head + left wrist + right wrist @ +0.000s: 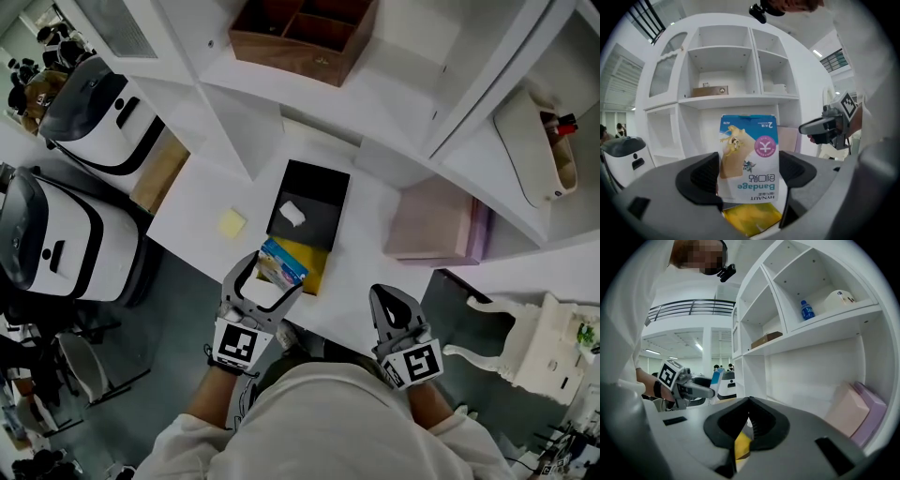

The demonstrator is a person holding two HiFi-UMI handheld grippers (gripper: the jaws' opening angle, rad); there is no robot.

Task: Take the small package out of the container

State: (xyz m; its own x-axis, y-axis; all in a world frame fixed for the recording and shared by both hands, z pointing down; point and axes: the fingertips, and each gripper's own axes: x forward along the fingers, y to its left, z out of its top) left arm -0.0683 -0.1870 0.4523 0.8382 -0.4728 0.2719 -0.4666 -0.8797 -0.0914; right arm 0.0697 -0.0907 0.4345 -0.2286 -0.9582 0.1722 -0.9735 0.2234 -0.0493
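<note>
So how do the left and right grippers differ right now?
The left gripper has its jaws wide apart; the right gripper has them shut together. The left gripper grips the package; the right gripper holds nothing. Both carry marker cubes.

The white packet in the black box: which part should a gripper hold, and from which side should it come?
Come from straight above: the black box is open on top and its walls block a sideways approach. Grip the white packet across its narrower width, probably; it lies low on the box floor.
</note>
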